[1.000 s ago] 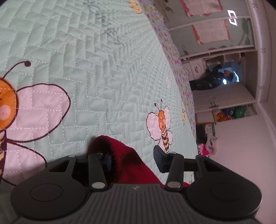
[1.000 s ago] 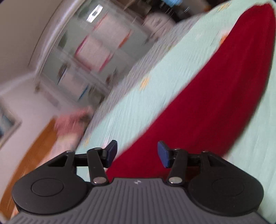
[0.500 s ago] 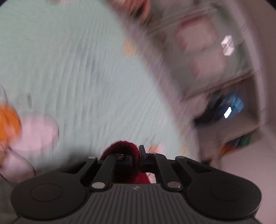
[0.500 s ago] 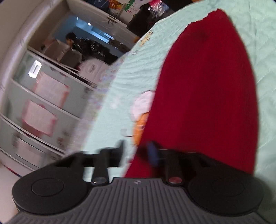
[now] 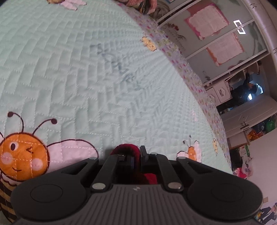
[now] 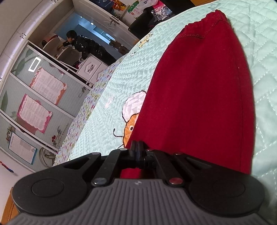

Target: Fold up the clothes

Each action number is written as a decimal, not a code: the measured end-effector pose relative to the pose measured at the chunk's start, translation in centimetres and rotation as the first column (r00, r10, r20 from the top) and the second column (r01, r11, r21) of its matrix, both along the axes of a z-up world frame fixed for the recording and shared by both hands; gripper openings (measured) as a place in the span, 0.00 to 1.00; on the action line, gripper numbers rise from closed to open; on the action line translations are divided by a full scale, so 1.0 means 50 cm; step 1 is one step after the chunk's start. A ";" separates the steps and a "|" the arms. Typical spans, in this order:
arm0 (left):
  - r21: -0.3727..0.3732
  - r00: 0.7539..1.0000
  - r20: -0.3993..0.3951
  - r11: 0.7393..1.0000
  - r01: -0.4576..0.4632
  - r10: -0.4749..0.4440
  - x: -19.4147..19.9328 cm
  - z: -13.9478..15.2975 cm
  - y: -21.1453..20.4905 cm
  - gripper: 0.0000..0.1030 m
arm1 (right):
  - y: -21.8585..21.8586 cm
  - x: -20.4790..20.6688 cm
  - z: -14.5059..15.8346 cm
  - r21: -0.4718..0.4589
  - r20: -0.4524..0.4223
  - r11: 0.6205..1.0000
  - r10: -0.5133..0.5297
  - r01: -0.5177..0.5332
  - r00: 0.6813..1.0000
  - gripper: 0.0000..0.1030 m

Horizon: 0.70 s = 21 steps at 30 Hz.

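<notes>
A dark red garment [image 6: 199, 95] lies stretched out flat on the mint quilted bedspread [image 6: 264, 72], running away from my right gripper [image 6: 137, 147] to its hemmed far end. The right gripper's pads are pressed together on the garment's near left edge, and red cloth shows under the fingers. In the left wrist view only a bunched red tip of the garment [image 5: 124, 149] pokes up between the fingers. My left gripper [image 5: 137, 153] is shut on it, low over the bedspread [image 5: 86, 69].
Bee prints decorate the quilt [image 5: 22, 155] [image 5: 190, 152]. The bed's floral border [image 5: 190, 69] marks its far edge. Beyond it stand sliding wardrobe doors with pink paper sheets [image 6: 45, 84]. A person [image 6: 83, 45] bends over a desk farther off. Crumpled clothes [image 5: 143, 5] lie at the bed's far corner.
Both grippers have closed, each from open to shut on the red garment. The right one swung down to the garment's near edge. The left view tilted, so more of the quilt shows.
</notes>
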State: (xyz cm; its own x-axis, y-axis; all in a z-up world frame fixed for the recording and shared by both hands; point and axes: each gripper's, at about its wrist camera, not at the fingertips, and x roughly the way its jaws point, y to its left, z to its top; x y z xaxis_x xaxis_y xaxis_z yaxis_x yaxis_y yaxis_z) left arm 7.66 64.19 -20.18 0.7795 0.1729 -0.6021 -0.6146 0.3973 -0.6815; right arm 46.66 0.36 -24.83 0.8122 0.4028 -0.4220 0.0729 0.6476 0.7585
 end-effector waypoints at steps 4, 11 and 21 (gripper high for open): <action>-0.025 1.000 -0.018 0.999 0.025 -0.025 0.011 0.016 0.002 0.07 | 0.004 -0.003 0.002 -0.013 0.004 1.000 -0.008 0.008 1.000 0.00; -0.265 0.994 0.032 0.960 -0.096 0.108 -0.051 0.062 0.033 0.84 | -0.019 0.000 0.010 0.083 -0.055 0.997 0.003 0.002 0.998 0.07; 0.070 0.911 -0.254 0.945 -0.318 0.325 -0.113 0.163 0.014 0.79 | 0.029 -0.157 0.164 0.055 0.141 0.983 0.168 -0.177 0.976 0.58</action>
